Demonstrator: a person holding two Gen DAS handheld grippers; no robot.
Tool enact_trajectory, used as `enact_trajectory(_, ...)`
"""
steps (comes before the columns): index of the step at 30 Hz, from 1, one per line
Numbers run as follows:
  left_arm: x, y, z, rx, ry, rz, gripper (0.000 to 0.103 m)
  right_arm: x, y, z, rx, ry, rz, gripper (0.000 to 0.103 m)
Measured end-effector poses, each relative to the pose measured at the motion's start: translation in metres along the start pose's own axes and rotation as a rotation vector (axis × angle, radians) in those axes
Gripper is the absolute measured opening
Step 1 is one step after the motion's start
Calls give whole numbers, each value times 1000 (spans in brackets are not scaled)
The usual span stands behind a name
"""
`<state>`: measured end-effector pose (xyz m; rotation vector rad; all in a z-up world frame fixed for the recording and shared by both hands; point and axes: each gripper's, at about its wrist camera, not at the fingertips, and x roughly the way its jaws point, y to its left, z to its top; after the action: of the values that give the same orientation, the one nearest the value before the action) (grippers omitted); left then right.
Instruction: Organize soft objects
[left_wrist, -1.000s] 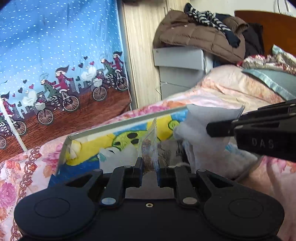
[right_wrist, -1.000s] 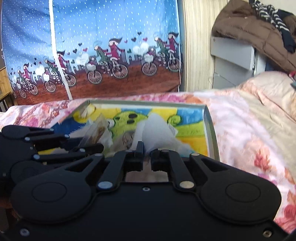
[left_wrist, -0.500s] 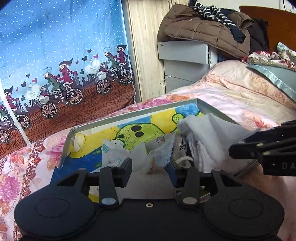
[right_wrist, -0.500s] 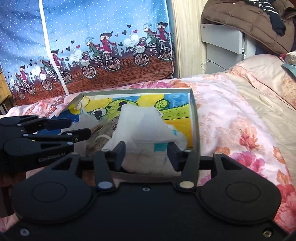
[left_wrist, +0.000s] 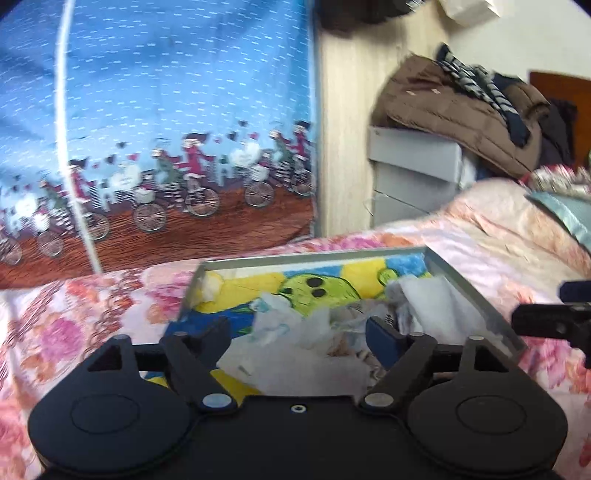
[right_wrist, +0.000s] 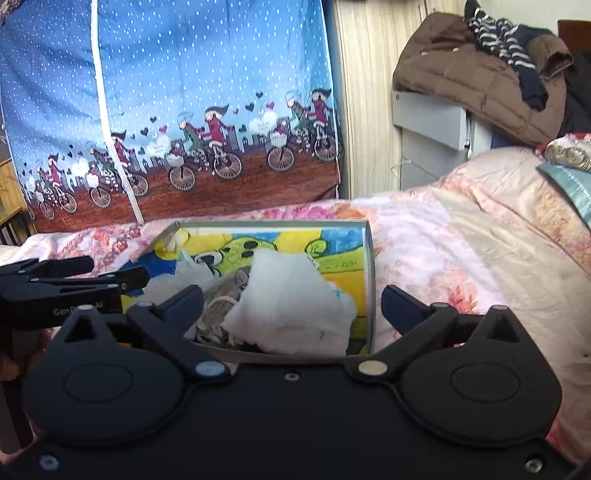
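A shallow grey box (right_wrist: 370, 258) with a colourful cartoon lining lies on the bed, also in the left wrist view (left_wrist: 476, 295). In it lie a white cloth (right_wrist: 291, 299), a clear plastic bag with a patterned soft thing (right_wrist: 218, 299) and a white crumpled bag (left_wrist: 291, 332). My left gripper (left_wrist: 299, 332) is open and empty just above the box's near part. My right gripper (right_wrist: 291, 302) is open wide and empty, pulled back over the box's near edge. The left gripper also shows at the left of the right wrist view (right_wrist: 110, 277).
The bed has a pink floral cover (right_wrist: 461, 258). A blue curtain with cyclists (right_wrist: 184, 129) hangs behind. A grey cabinet (right_wrist: 436, 140) with a brown jacket (right_wrist: 472, 74) stands at the back right. A pillow (right_wrist: 569, 177) lies at the right.
Both grippers went from shut on soft things to open. The cloth and the plastic bag were let go into the box. Both grippers pulled back and up.
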<state>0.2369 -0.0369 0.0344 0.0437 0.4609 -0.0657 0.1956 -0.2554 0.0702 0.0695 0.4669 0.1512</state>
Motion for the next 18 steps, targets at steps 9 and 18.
enact_trajectory(9, -53, 11, 1, -69, -42, 83, 96, -45, 13, 3, 2, -38, 2, 103)
enact_trajectory(18, -102, 16, -7, -90, -44, 129, 102, -87, 16, -10, 23, -39, -8, 103)
